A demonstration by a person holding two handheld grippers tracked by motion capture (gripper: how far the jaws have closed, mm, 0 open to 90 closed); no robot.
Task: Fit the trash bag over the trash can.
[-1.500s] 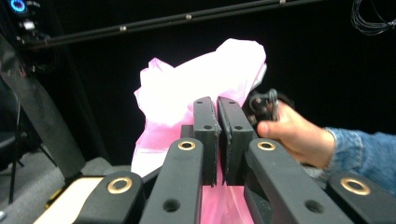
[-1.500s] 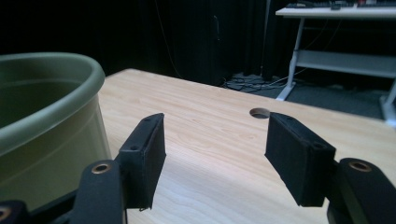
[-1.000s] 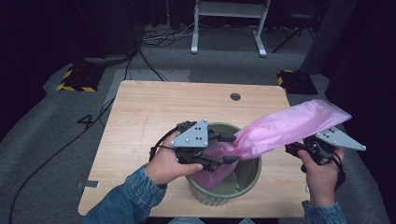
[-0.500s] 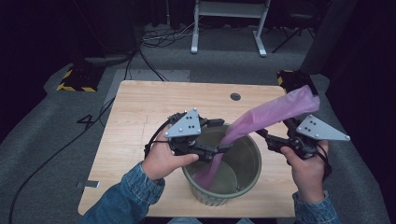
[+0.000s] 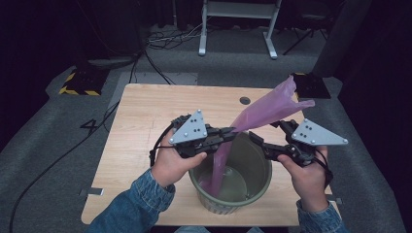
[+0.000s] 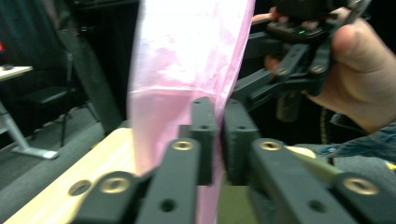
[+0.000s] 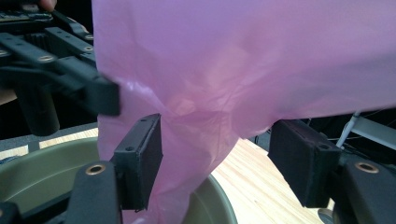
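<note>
**One pink bag, one green bin, two grippers**

Readable writing: a single painted "4" [image 5: 90, 126] on the grey floor, left of the table. No brand or label could be made out on the bag, the bin or the grippers.

Count: one pink plastic bag [image 5: 265, 110], one olive-green bin [image 5: 257, 187], one wooden table [image 5: 145, 111], two hand-held grippers, each carrying one grey three-cornered plate. Two denim sleeves came in from the near edge.

The bin stood on the table's near side, between the two hands. The bag ran slantwise: its lower end hung down inside the bin, its upper end rose up and away to the right, flaring open above the table's far right corner.

The left gripper [image 5: 232, 132] was clenched on the bag just above the bin's left rim; in the left gripper view its jaws stood nearly together with pink film pinched between them. The right gripper [image 5: 252, 138] hovered over the bin's right rim with jaws spread wide; in the right gripper view the bag [image 7: 243, 70] hung between the two pads [image 7: 140, 158], gripped by neither.

A yellow-and-black striped block [image 5: 77, 83] lay on the floor at far left, cables beside it.
</note>
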